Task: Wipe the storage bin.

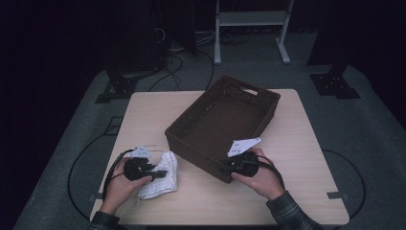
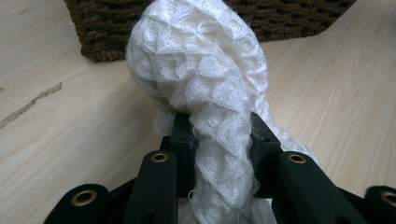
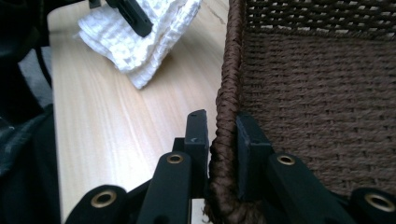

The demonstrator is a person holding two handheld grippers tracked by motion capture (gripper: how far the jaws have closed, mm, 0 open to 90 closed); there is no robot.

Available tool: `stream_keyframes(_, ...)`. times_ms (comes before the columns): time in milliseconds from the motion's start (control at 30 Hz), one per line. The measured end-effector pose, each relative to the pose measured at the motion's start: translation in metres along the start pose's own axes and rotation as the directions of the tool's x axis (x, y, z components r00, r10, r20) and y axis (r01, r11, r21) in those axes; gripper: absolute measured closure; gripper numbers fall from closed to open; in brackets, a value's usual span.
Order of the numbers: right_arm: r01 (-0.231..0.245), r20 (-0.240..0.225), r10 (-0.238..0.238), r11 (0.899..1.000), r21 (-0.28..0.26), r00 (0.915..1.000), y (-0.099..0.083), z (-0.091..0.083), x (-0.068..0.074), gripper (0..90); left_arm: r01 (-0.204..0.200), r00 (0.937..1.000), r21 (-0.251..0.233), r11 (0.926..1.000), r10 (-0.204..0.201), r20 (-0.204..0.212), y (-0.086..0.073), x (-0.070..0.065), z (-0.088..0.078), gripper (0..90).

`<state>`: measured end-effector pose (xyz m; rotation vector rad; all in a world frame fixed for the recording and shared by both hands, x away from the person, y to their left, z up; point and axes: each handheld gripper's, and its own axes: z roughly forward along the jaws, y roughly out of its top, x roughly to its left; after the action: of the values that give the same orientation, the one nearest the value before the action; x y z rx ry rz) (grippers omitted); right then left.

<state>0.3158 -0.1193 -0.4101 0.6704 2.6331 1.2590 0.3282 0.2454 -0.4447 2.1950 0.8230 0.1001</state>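
Observation:
A white knitted cloth (image 1: pixel 160 186) lies folded at the table's front left. My left gripper (image 1: pixel 160 173) is shut on it; in the left gripper view a bunch of the cloth (image 2: pixel 196 60) rises between the black jaws of the left gripper (image 2: pixel 217 123). A brown woven basket (image 1: pixel 191 146) stands at the table's middle, with nothing inside it. My right gripper (image 1: pixel 225 167) is at the basket's near corner. In the right gripper view the basket's braided rim (image 3: pixel 229 70) runs between the pads of the right gripper (image 3: pixel 222 119), which press on it. The cloth (image 3: pixel 135 42) and left gripper (image 3: pixel 133 16) lie beyond.
The light wooden table (image 1: pixel 297 158) has bare room to the right of the basket and along its front edge. On the dark floor behind stand a white metal frame (image 1: pixel 251 19), black stand bases (image 1: pixel 335 86) and loose cables (image 1: pixel 177 62).

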Motion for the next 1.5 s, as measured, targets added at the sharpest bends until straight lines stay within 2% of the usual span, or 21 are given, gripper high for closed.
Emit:
stream_keyframes(67,0.008,0.013,-0.008,1.000,0.000,0.9999,0.000,0.000,0.002,76.5,0.003,1.0000,-0.011,0.9999,-0.003,0.004,0.001,0.000,-0.001,68.4)
stream_keyframes(633,0.010,0.014,-0.009,1.000,-0.018,0.9999,-0.002,0.000,0.001,77.0,-0.005,1.0000,-0.028,0.9996,0.005,-0.003,0.004,0.001,-0.004,68.5)
stream_keyframes(900,0.011,0.010,-0.011,1.000,-0.022,0.9999,-0.002,0.001,0.001,77.0,-0.015,0.9998,-0.089,0.9959,0.013,-0.018,0.018,0.005,-0.012,68.6)
stream_keyframes(1167,0.012,0.017,-0.012,1.000,-0.019,0.9998,-0.002,0.001,0.002,77.0,-0.026,0.9995,-0.130,0.9912,0.023,-0.023,0.032,0.006,-0.017,68.9)
stream_keyframes(1267,0.012,0.017,-0.012,1.000,-0.018,0.9998,-0.002,0.001,0.002,77.0,-0.025,0.9993,-0.135,0.9906,0.021,-0.032,0.038,0.010,-0.016,69.0)
stream_keyframes(1500,0.020,0.023,-0.019,1.000,-0.018,0.9996,-0.002,0.002,0.002,77.1,0.011,0.9988,-0.111,0.9938,-0.017,-0.046,0.039,0.024,-0.001,69.3)
